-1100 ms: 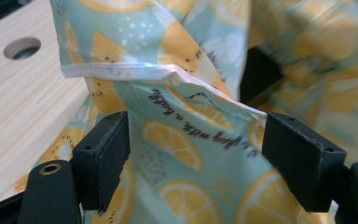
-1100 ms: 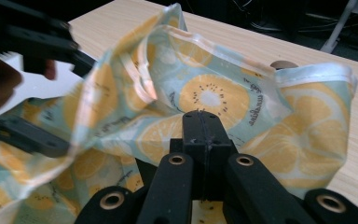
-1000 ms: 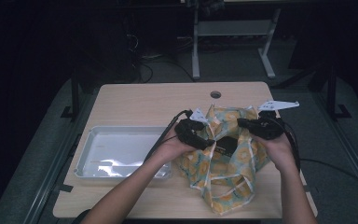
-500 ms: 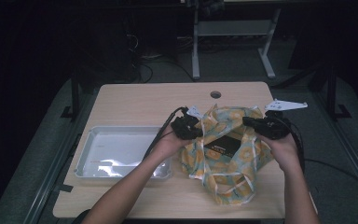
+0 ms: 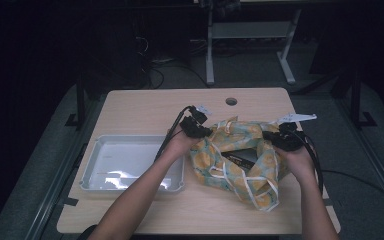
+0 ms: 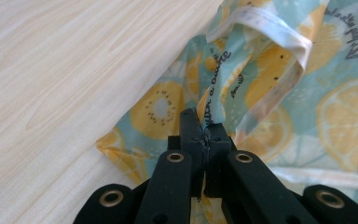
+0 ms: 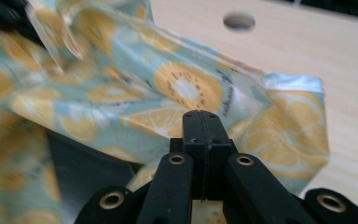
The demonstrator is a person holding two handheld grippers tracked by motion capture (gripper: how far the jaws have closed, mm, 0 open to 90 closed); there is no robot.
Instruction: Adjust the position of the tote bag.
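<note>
Left gripper view: the jaws stand closed on a fold of the bag (image 6: 279, 93), cloth edge pinched between the tips; they have just been closing, and the fold is what sits between them. Left gripper (image 6: 204, 135) holds at the bag's near-left rim, white hem looping up and right from the tips, bare desk (image 6: 65, 74) to the left.

Right gripper view: jaws closed, tips together, fruit-print cloth directly behind and below them. Right gripper (image 7: 200, 122) looks to be clamped on the bag's rim, though the pinch itself is hidden by the tips. A dark opening with something black inside lies to the lower left of the jaws.

High view: left gripper (image 5: 196, 126) at the bag's (image 5: 240, 172) left rim, right gripper (image 5: 280, 140) at its right rim, well apart, mouth of the bag between them. Bag lies on the right half of the desk (image 5: 145, 107), its length running from the grippers toward the near edge, tail end near the near-right corner. A dark item (image 5: 240, 159) shows in the mouth.

Key relation: the two holds sit opposite across the mouth, line between them roughly parallel to the desk's far edge. Judgement: mouth is being spread; next move depends on pulling the holds apart along that line. The tray (image 5: 92, 172) stands just left of the bag, nearer the left hand.
</note>
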